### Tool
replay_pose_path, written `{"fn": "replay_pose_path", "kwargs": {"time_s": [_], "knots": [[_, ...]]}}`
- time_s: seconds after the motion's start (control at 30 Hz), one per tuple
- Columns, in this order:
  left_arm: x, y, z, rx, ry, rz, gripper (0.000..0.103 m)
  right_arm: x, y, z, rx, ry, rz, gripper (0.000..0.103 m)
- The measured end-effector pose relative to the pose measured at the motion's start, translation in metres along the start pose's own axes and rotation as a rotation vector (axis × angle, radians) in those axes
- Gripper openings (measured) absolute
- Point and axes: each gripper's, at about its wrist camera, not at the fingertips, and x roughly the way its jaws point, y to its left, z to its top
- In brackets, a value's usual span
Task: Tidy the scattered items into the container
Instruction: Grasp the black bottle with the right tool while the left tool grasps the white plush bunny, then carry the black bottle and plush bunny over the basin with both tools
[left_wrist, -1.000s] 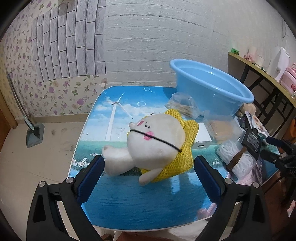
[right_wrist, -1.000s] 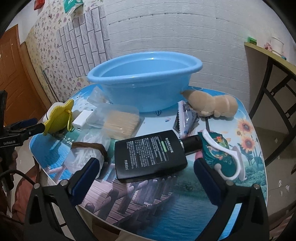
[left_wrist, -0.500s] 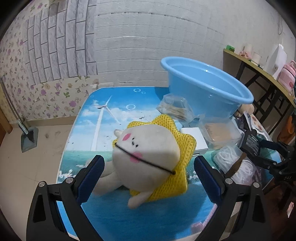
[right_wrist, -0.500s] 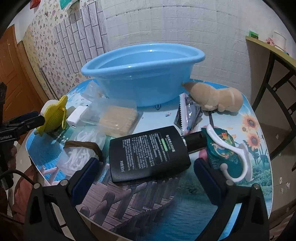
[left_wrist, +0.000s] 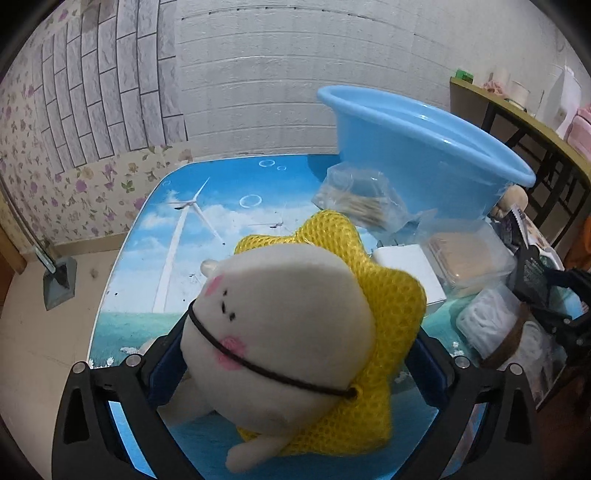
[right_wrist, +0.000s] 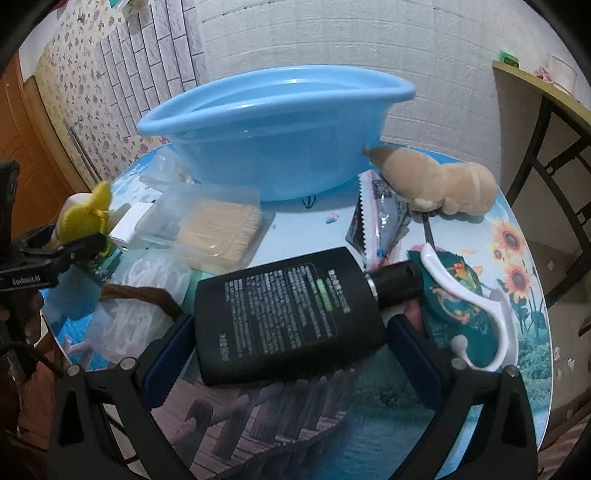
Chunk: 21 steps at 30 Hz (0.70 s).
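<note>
A white plush toy with a yellow mesh collar (left_wrist: 280, 332) lies on the printed table between the fingers of my left gripper (left_wrist: 295, 365), whose blue pads press its sides. The blue basin (left_wrist: 424, 147) stands at the back right; it also shows in the right wrist view (right_wrist: 280, 122). My right gripper (right_wrist: 291, 354) is closed in around a flat black bottle (right_wrist: 288, 317) lying on the table, its pads at the bottle's sides. The left gripper and the plush (right_wrist: 85, 210) show at the far left of the right wrist view.
Around the basin lie a clear box of toothpicks (right_wrist: 214, 225), a white charger block (left_wrist: 406, 269), a bag of white loops (right_wrist: 144, 291), a brown plush (right_wrist: 436, 184), a dark snack packet (right_wrist: 380, 218) and a white hook on a green card (right_wrist: 469, 302). A shelf stands at the right.
Both grippers have moved forward and narrowed: the left one from wide open to gripping the plush, the right one onto the black bottle.
</note>
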Motion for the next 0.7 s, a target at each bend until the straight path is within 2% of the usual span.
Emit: {"fn": "replay_pose_path", "kwargs": {"time_s": [0.07,0.1,0.13,0.2,0.23,0.47,0.7], "knots": [[-0.001,0.002,0.0,-0.009,-0.009,-0.012,0.098,0.002,0.001,0.001,-0.004,0.002,-0.003,0.103],[-0.004,0.003,0.0,-0.019,-0.023,-0.007,0.08,0.003,0.002,0.002,-0.005,0.002,-0.008,0.103],[-0.005,0.005,0.001,-0.02,-0.03,0.006,0.073,0.004,0.003,0.002,-0.007,0.001,-0.012,0.103],[-0.006,0.007,0.002,-0.022,-0.025,0.0,0.073,0.005,0.004,0.001,-0.017,0.0,-0.025,0.101],[-0.007,0.006,0.002,-0.018,-0.024,0.0,0.073,0.005,0.005,0.001,-0.025,-0.002,-0.033,0.096],[-0.02,0.006,0.003,-0.033,-0.052,-0.014,0.073,-0.003,0.003,-0.004,-0.017,-0.024,0.027,0.095],[-0.041,-0.001,0.008,-0.025,-0.089,-0.023,0.073,-0.022,0.005,-0.005,-0.03,-0.08,0.037,0.095]]}}
